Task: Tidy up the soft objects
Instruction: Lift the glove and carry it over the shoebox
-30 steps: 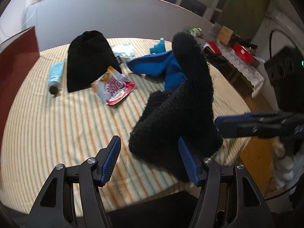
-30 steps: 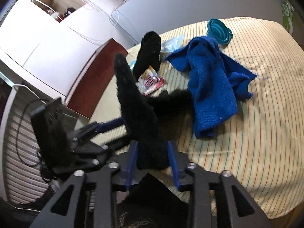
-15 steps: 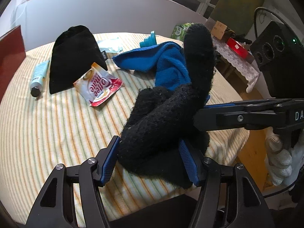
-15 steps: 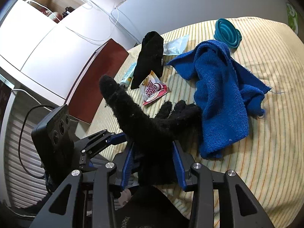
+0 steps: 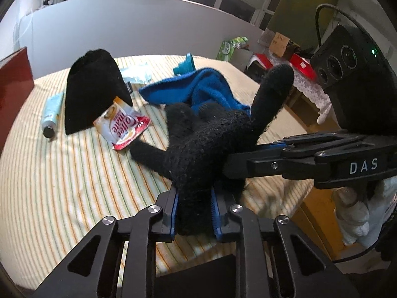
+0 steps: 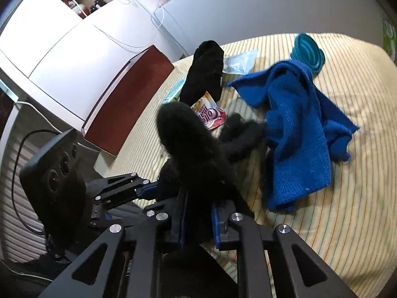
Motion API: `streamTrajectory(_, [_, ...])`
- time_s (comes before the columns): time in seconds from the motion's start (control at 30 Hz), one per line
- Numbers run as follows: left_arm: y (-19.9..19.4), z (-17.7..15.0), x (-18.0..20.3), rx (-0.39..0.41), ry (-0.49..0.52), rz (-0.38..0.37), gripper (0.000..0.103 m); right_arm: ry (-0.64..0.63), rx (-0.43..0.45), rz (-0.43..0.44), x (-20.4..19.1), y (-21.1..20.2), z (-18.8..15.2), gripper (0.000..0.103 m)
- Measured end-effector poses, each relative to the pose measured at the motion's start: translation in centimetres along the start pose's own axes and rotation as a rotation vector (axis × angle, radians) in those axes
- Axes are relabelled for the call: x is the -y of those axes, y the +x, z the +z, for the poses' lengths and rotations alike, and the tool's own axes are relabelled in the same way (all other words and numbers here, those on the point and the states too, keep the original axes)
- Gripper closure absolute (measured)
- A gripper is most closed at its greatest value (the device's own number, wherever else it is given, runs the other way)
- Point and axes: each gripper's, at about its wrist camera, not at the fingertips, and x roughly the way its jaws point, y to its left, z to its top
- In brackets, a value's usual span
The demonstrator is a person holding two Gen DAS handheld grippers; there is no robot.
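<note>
Both grippers are gripping the black glove [image 5: 206, 146] at the near edge of the table [image 5: 74, 178]: the left gripper [image 5: 194, 213] is sitting fully closed on the cuff end, and the right gripper [image 6: 196, 219] is closing its jaws, with the pads already pressing on the glove's body. The glove is hanging just above the striped tablecloth, with one finger sticking upward and the others drooping toward the blue knitted cloth [image 6: 297, 134]. For a good result, the two grips should be kept well apart along the fabric so that it is drawn flat, and tension should be applied gently, since the fuzzy knit is likely stretching and slipping under load. The glove is looking thick, napped and limp; the blue cloth is showing a ribbed, crumpled weave; the black beanie [image 5: 91, 89] is lying flat and matte beside a glossy creamer sachet [image 5: 121, 125]
</note>
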Motion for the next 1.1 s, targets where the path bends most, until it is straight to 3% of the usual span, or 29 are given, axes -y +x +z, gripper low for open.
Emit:
streamTrajectory(0.27, [-4.1,1.6,-1.0,0.1,-0.011,0.04,0.084,-0.058,0.06,0.029,-3.2,-1.4,1.9,0.089])
streamTrajectory(0.5, [-9.7,3.1,-4.4,0.21,-0.043,0.127,0.084,-0.184,0.09,0.078,-8.9,-0.9,6.0,0.089])
streamTrajectory(0.83, [-16.5,5.6,-12.8,0.306,-0.129,0.256,0.084,-0.354,0.1,0.141,-18.6,3.1,13.6,0.089])
streamTrajectory(1.1, [-18.8,8.6,-19.7,0.311,-0.182,0.38,0.084,-0.413,0.087,0.156,-23.7,8.1,19.4,0.089])
